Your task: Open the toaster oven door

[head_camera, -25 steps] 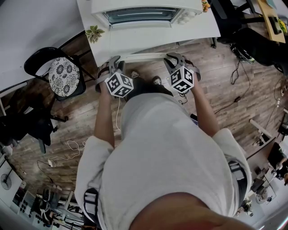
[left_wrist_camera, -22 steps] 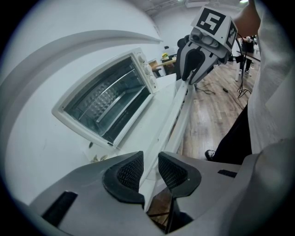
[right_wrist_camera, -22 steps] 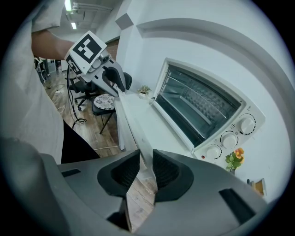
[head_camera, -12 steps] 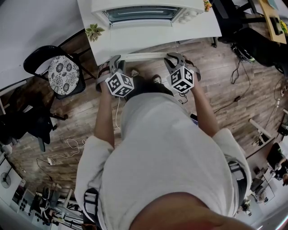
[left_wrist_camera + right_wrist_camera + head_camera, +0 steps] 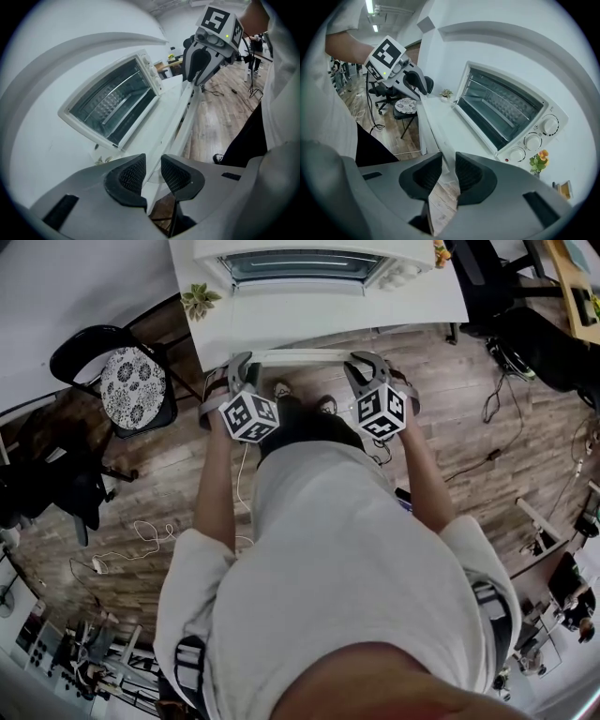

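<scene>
A white toaster oven (image 5: 300, 261) stands at the back of a white table (image 5: 309, 310); its dark front window shows a wire rack (image 5: 110, 110), and three knobs sit at its right (image 5: 534, 138). A long white bar (image 5: 300, 357) runs level just in front of the table's near edge, above the wooden floor. My left gripper (image 5: 240, 362) is shut on the bar's left end, the bar filling the gap between its pads (image 5: 153, 174). On the bar's right end my right gripper (image 5: 364, 360) is shut the same way (image 5: 449, 171). I cannot tell whether the bar is joined to the oven.
A black chair with a patterned cushion (image 5: 131, 390) stands left of the table. A small plant (image 5: 198, 304) sits on the table's left corner and flowers (image 5: 539, 161) beside the oven's right. Cables (image 5: 141, 545) lie on the floor; dark chairs (image 5: 544, 343) are at the right.
</scene>
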`<state>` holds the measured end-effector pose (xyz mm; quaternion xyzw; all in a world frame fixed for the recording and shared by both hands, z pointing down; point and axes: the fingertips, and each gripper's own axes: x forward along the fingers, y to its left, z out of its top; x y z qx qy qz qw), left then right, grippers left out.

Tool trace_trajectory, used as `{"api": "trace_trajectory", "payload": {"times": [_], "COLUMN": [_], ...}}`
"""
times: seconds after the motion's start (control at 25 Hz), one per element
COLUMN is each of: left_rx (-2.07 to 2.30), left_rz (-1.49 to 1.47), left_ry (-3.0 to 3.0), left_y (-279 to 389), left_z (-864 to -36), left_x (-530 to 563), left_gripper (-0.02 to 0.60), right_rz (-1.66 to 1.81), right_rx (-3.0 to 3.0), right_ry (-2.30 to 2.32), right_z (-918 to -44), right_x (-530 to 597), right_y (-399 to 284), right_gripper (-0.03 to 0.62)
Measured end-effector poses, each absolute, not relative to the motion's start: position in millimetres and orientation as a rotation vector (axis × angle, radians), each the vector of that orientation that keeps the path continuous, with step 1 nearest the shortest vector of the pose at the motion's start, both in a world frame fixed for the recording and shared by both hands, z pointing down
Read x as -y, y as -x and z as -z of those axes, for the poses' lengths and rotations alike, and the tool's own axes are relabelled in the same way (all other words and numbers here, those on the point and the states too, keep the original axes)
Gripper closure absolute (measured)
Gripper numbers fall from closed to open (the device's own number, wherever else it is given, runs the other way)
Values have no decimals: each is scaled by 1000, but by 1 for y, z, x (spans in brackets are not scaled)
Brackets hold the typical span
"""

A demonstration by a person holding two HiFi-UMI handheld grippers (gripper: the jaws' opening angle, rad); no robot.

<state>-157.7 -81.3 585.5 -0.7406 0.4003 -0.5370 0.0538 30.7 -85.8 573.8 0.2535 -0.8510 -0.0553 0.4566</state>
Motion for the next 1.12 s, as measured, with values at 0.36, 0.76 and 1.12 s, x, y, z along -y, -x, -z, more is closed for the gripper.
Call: {"api": "trace_trajectory", "payload": {"times": [0.36, 0.76, 1.12], "left_rx": [-1330, -1454, -1493], "left_rz": [1580, 1558, 1575], "left_ry": [2180, 2114, 2075], "left_y": [158, 158, 157], "left_z": [-590, -587, -593], "left_x": [82, 81, 78], "left_gripper": [476, 476, 476], "right_rz": [228, 239, 280], "right_rx": [2131, 2186, 2194], "right_ry": [-680, -809, -815], "right_z": [-580, -576, -581], "right_x": [85, 84, 81], "right_y": [-32, -35, -37], "right_gripper": [505, 500, 499]}}
